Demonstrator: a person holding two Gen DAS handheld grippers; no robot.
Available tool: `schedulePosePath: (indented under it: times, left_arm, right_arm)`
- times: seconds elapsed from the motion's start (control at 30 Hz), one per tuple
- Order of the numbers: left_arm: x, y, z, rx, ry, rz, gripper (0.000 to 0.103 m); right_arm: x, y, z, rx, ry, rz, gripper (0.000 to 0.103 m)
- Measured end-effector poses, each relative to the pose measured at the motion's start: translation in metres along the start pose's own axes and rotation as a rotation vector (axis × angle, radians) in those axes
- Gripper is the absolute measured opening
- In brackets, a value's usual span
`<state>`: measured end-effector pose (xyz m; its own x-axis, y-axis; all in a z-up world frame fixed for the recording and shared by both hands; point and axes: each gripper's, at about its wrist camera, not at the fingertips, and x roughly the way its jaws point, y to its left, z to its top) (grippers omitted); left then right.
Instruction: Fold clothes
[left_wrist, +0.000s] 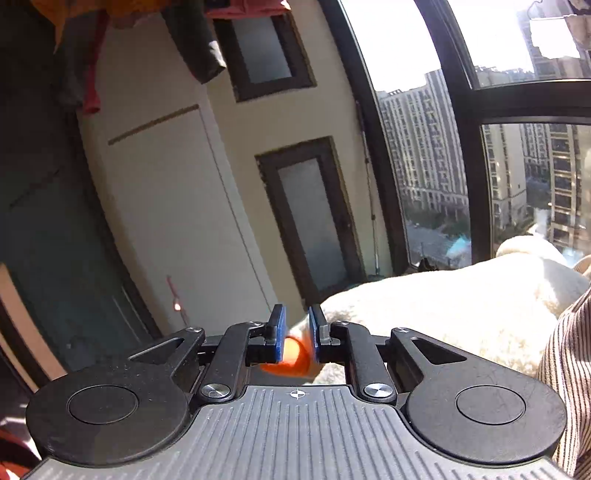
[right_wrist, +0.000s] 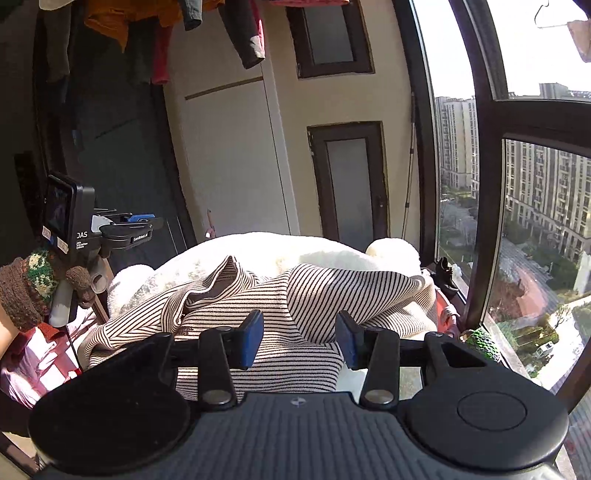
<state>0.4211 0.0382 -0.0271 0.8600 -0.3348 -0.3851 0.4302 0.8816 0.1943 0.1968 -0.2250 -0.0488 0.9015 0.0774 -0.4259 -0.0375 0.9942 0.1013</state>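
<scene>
Two grippers are in play, and only one of them faces the work. My right gripper (right_wrist: 300, 339) hangs with its jaws standing apart and nothing between the blue pads (right_wrist: 252, 338); the striped garment (right_wrist: 266, 306) lies directly beyond and beneath them, heaped on a white fluffy blanket (right_wrist: 280, 247). The cloth spreads left to right across the view, so its long axis runs crosswise to the fingers, with one folded flap rising on the left and a broader panel draped to the right, near the window (right_wrist: 532, 221).

My left gripper (left_wrist: 297, 332) sits off to the left of the pile. In its own view the jaws are nearly together, and something orange (left_wrist: 291, 356) shows in the narrow gap low between the pads; it is blurred, and I cannot tell whether it is pinched or merely behind them. From there the blanket bulges to the right and only a sliver of striped cloth shows at the far right edge. The right wrist view shows that left tool at the left, beside the pile's edge, held by a hand in a brown knitted cuff (right_wrist: 22, 291).

I judge the right hand the nearer to the garment; the left would need to swing rightward to reach an edge. The fold looks barely begun.
</scene>
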Motion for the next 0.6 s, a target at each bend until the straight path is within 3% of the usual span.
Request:
schedulePosePath:
  times: [0.07,0.17,0.23,0.3,0.33,0.37,0.4,0.53,0.6]
  left_arm:
    - [-0.024,0.005,-0.009,-0.045,0.010,-0.141,0.054]
    - [-0.064,-0.005,-0.032,-0.007,0.023,-0.310,0.065]
    - [-0.087,-0.030,-0.052,0.128,0.061,-0.318,0.076]
    - [-0.097,-0.056,-0.068,0.247,0.105,-0.249,0.079]
    - [-0.099,-0.068,-0.075,0.307,0.122,-0.195,0.079]
    - [-0.097,-0.077,-0.079,0.354,0.127,-0.147,0.080]
    - [-0.092,-0.084,-0.080,0.385,0.131,-0.099,0.081]
    - [-0.078,-0.106,-0.082,0.487,0.107,0.034,0.080]
    - [-0.072,-0.113,-0.078,0.536,0.051,0.147,0.045]
  right_arm:
    - [0.012,0.007,0.013,-0.101,-0.005,0.001,0.052]
    - [0.040,0.018,0.032,-0.195,0.012,0.107,0.057]
    - [0.066,0.022,0.040,-0.215,0.037,0.189,0.057]
    - [0.102,0.022,0.042,-0.187,0.085,0.265,0.056]
    - [0.119,0.021,0.041,-0.165,0.111,0.298,0.051]
    - [0.133,0.020,0.040,-0.143,0.132,0.323,0.012]
    - [0.140,0.016,0.042,-0.112,0.137,0.350,0.003]
    - [0.126,-0.020,0.074,0.072,0.049,0.457,0.003]
    - [0.117,-0.037,0.090,0.143,0.005,0.504,0.003]
